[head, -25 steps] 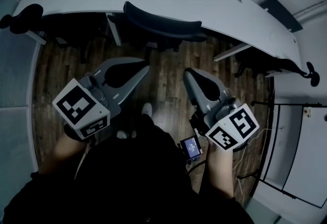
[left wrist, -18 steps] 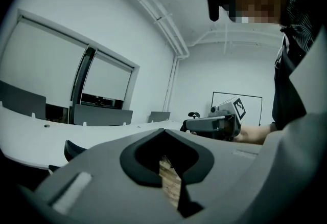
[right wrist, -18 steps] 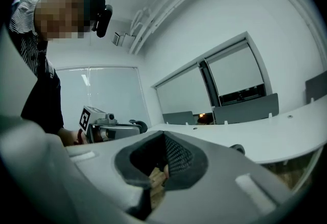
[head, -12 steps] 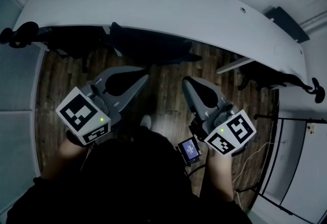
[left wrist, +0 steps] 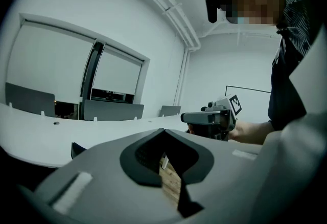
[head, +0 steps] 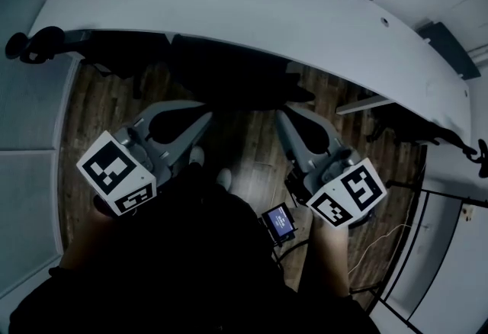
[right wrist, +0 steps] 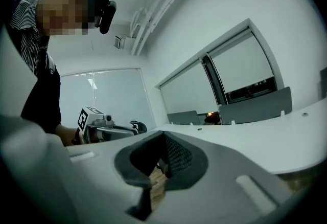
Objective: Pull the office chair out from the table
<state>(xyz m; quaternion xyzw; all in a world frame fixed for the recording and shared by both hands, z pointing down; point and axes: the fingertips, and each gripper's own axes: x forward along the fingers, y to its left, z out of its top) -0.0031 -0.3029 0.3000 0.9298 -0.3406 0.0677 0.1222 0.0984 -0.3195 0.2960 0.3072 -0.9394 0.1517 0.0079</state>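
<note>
Drawn nearer the table (head: 252, 4) than a second ago. Tucked under that table, back rim outward and lying along the table's edge — the office chair (head: 229, 77). Likely bulky yet free-rolling; best taken by the stiff top rim. Just short of the table edge, shut and empty — left gripper (head: 206, 116), right gripper (head: 281, 116).

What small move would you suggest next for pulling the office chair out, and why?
Probably open both sets of jaws. The left hand-held gripper and right hand-held gripper are shut and empty, their tips apparently just short of the office chair, which sits tucked under the table, ungrasped.
</note>
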